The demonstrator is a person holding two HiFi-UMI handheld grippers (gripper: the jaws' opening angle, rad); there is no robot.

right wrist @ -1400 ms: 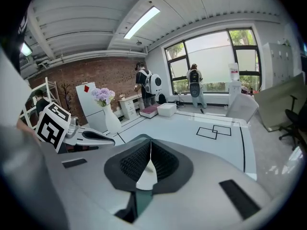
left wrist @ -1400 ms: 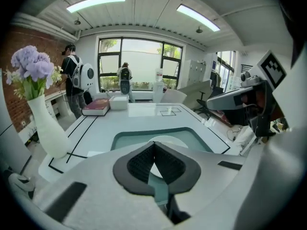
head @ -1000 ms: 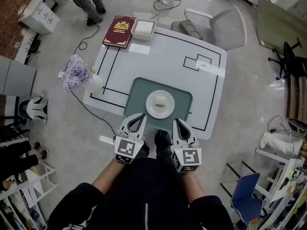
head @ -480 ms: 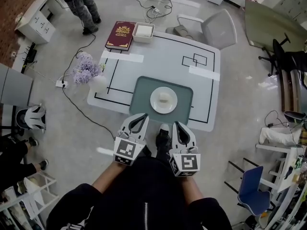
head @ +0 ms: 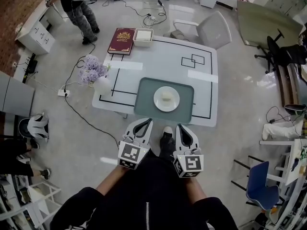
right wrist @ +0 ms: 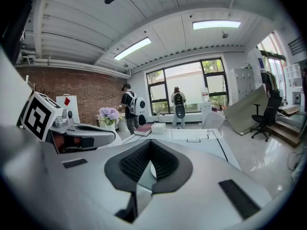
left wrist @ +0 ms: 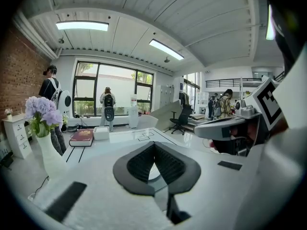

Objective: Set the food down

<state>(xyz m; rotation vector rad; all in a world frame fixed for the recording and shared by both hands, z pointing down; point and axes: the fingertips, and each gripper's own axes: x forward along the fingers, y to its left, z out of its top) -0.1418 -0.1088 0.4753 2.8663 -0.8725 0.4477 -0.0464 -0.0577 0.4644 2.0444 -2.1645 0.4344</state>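
A white plate (head: 166, 99) with a small pale piece of food (head: 166, 97) on it rests on a teal mat (head: 144, 99) at the near side of the white table (head: 163, 61). Both grippers hang in front of the person's body, short of the table's near edge. In the head view the left gripper (head: 143, 122) and the right gripper (head: 182, 127) stand side by side. The left gripper (left wrist: 154, 147) is shut with nothing in it, and so is the right gripper (right wrist: 150, 146). A sliver of the plate shows behind each pair of pads.
A dark red book (head: 122, 40) and a white box (head: 143, 37) lie at the table's far left corner. A vase of lilac flowers (head: 93, 71) stands off the left edge. A grey chair (head: 211, 30) sits behind the table, cables run over the floor, and a person (head: 79, 4) stands far left.
The person and both grippers have backed away from the table, so the plate now lies farther ahead of the fingertips. Both grippers stay shut and empty.
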